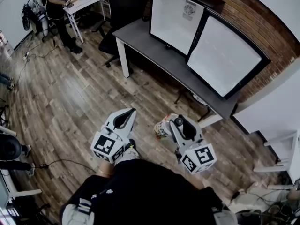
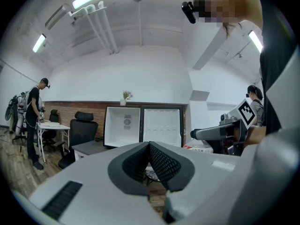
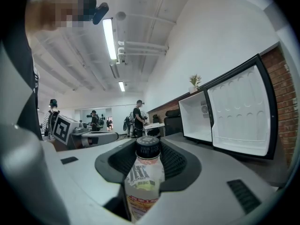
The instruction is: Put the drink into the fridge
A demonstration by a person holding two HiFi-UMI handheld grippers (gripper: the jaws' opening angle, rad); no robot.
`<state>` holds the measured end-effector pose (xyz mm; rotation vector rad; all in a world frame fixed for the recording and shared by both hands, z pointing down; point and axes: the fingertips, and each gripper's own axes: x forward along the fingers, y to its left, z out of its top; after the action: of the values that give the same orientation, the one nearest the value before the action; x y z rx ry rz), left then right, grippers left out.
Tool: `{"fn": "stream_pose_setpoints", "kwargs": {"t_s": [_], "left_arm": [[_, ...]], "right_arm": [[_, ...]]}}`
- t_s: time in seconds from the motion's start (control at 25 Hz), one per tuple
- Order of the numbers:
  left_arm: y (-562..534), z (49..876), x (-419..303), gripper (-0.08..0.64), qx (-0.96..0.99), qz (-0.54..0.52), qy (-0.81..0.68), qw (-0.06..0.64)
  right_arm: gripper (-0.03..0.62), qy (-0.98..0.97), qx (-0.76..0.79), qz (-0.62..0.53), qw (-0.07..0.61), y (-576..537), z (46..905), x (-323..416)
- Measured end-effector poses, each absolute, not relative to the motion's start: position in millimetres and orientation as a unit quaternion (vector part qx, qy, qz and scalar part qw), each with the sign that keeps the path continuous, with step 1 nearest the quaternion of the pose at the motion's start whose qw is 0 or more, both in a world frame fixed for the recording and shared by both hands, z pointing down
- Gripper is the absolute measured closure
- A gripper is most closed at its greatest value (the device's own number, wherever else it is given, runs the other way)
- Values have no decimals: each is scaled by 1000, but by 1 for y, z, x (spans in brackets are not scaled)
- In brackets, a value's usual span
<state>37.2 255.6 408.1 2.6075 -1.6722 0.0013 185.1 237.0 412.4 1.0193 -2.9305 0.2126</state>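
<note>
The drink (image 1: 164,127) is a pale bottle with a black cap, and it lies between the jaws of my right gripper (image 1: 174,123). The right gripper view shows that bottle (image 3: 143,178) upright, with the right gripper (image 3: 148,149) shut on it. My left gripper (image 1: 125,117) hangs beside it, shut with nothing in it; its ribbed pads (image 2: 161,162) meet at the tip. The fridge (image 1: 177,18) stands on a grey table ahead, white inside, with its door (image 1: 224,55) swung wide open. Both gripper views show the fridge (image 2: 123,125) (image 3: 199,116) some way off.
The grey table (image 1: 154,50) runs along a brick wall. A black office chair (image 1: 123,6) stands at its left end. A person (image 1: 55,8) works at a white desk (image 1: 86,1) far back left. White furniture (image 1: 281,153) stands at the right, and cables lie on the wooden floor.
</note>
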Motion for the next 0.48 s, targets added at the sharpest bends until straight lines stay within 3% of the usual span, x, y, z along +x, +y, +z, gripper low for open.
{"fn": "stream_pose_setpoints", "kwargs": {"t_s": [0.48], "left_arm": [[181,411,-27,563,867,4,-498,27]], "right_arm": [[442,-925,371,74,19,174,413,119]]}}
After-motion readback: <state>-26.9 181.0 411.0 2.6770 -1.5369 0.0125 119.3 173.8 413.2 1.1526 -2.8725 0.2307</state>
